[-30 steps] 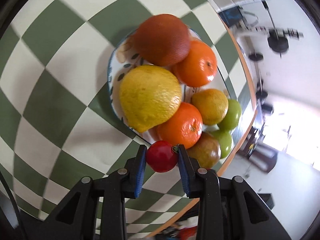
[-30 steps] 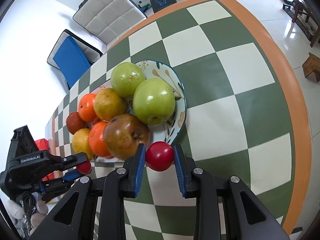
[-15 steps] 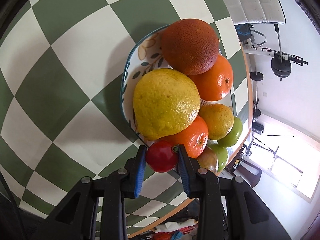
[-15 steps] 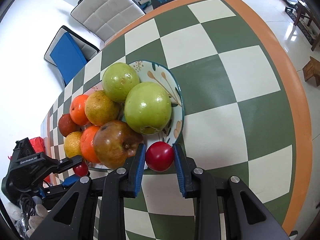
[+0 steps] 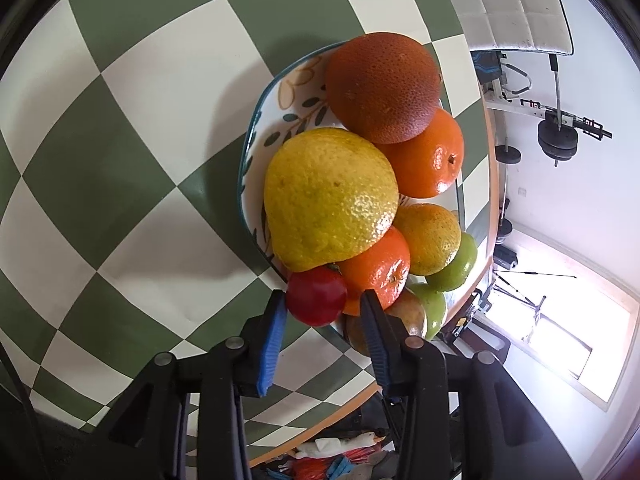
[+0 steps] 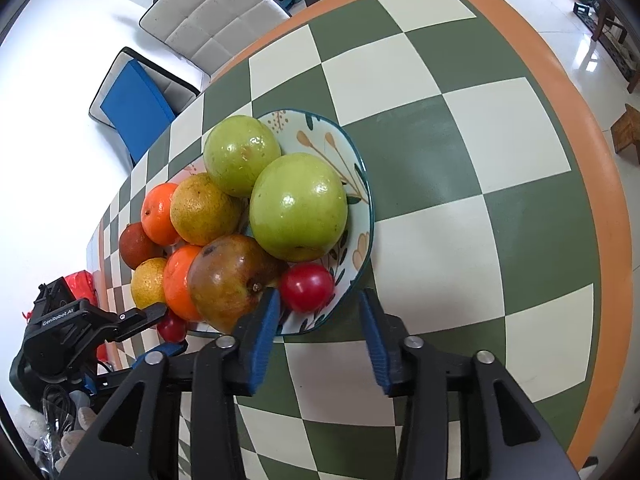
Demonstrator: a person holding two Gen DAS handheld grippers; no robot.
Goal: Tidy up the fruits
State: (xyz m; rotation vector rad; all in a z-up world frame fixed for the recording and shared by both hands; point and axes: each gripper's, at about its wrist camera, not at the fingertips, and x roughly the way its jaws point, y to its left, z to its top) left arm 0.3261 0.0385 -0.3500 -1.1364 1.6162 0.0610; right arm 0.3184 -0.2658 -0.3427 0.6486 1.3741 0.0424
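Both grippers have spread wide: left gripper (image 5: 323,312) and right gripper (image 6: 316,312) release smooth, glossy red fruits (image 6: 306,287) onto the plate (image 6: 362,184).

Each claw is matte black plastic: the left claw (image 5: 322,310) and right claw (image 6: 318,312) carry ribbed blue pads (image 6: 262,340), silver screws (image 6: 411,339) and triangular cut-outs; white "GenRobot.AI" lettering (image 6: 58,317) marks the left body.

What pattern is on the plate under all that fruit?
The plate is white with painted leaf and stem sprigs and a dark teal rim, clearest in the right wrist view.
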